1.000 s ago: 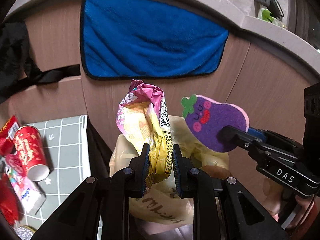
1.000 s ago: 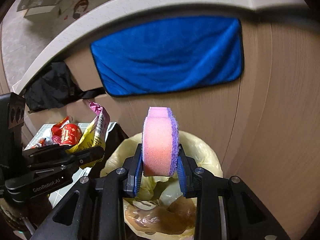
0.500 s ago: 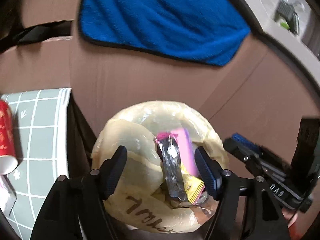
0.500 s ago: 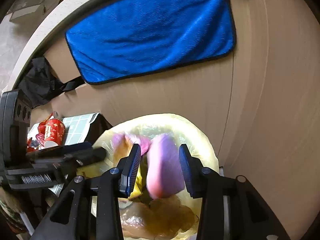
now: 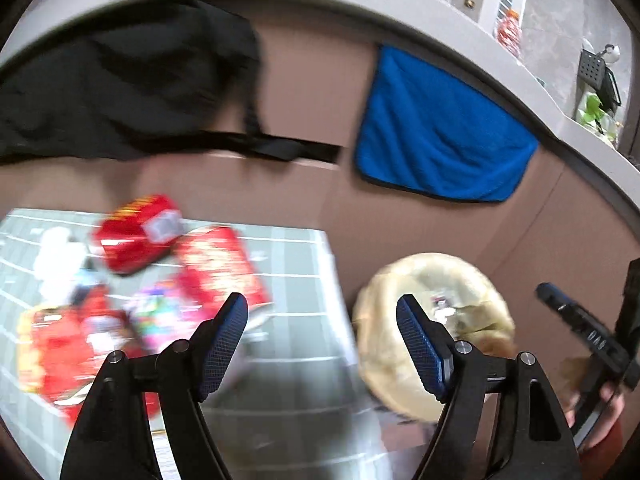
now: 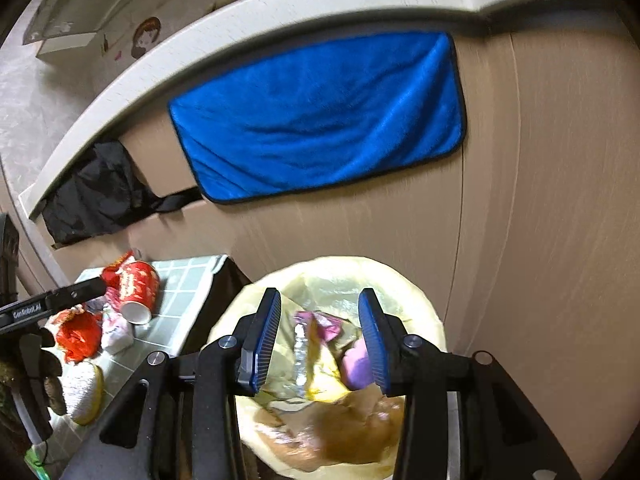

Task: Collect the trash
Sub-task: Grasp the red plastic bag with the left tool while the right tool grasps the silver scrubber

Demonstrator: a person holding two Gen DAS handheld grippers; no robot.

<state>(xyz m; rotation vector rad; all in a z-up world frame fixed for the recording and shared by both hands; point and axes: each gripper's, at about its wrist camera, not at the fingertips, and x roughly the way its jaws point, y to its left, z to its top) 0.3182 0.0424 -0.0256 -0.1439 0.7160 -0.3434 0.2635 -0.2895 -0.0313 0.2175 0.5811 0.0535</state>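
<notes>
The bin, lined with a yellowish bag, stood against the wood panel with its mouth open upward, just right of the low table. Inside it lay a crumpled wrapper showing silver foil and pink, a purple sponge just right of it, and brownish plastic nearer the camera. The right gripper hung over the bin's mouth with its blue pads wide apart and nothing between them. The left gripper was likewise spread wide and empty, its left finger over the table and its right finger over the bin's rim; that view was blurred. On the table's grey grid cloth lay more trash: a red paper cup on its side, a red packet behind it, a crumpled red wrapper, a small pale pack and a round whitish item with a yellow edge. On the panel above the bin hung a blue towel, with a black cloth to its left under the counter edge.
</notes>
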